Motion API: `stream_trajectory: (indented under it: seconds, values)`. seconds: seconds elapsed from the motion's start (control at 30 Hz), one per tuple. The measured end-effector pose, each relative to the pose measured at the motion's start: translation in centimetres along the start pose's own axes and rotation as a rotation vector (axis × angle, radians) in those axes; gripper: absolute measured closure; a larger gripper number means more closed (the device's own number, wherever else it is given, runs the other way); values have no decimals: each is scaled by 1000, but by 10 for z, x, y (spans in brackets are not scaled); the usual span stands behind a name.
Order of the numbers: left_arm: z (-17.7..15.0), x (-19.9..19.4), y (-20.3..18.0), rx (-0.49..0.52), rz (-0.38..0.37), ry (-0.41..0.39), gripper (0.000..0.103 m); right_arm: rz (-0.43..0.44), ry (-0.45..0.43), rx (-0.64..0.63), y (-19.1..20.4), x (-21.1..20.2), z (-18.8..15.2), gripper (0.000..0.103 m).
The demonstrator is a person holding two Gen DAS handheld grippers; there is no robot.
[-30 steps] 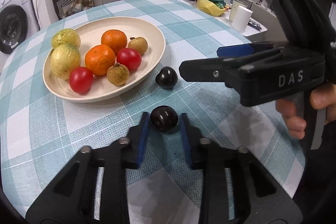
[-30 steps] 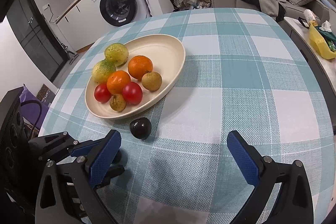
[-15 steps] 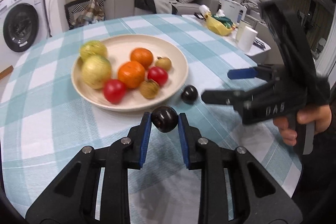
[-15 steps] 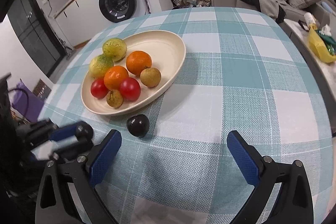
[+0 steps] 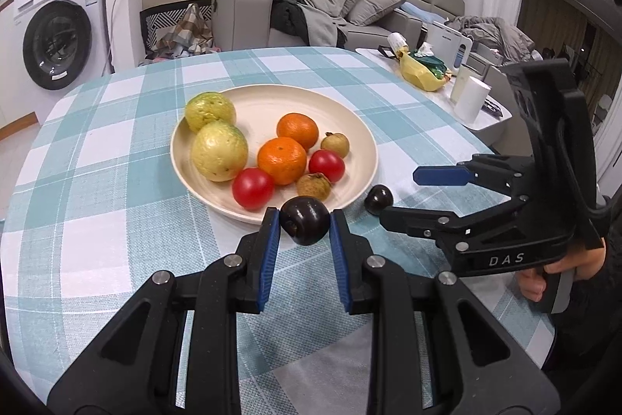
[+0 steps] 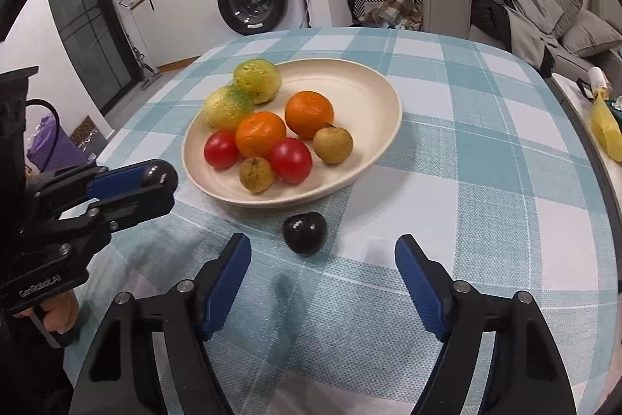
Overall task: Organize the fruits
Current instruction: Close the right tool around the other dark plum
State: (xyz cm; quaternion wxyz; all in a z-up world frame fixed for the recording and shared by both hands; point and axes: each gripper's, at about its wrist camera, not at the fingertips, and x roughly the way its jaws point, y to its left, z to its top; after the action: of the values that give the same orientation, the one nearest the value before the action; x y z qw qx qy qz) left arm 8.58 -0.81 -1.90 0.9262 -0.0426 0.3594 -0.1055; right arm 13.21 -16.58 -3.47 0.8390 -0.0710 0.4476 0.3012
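Observation:
My left gripper is shut on a dark plum and holds it above the checked cloth at the near rim of the cream plate. The plate holds two guavas, two oranges, two tomatoes and two small brown fruits. A second dark plum lies on the cloth just in front of the plate. My right gripper has its jaws closing, with this plum just ahead of the fingertips and untouched. The right wrist view shows the left gripper at the left with its plum.
The round table's edge curves close on the right and near sides. A low side table with a yellow bag and a white roll stands to the right. A washing machine and a sofa stand behind.
My left gripper has lifted its plum off the cloth and carried it towards the plate's rim. The right gripper's jaws have narrowed and it has drawn closer to the second plum.

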Motion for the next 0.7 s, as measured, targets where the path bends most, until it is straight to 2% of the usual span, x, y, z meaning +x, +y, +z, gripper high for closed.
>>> stream_trajectory:
  seconds: [0.43,0.7]
  values:
    - [1,0,7,-28,9,-5,80,18,12,-32,10,11,1,60]
    - [2,0,10,-37,9,-9,80,-8,19,-57,16,18,2,71]
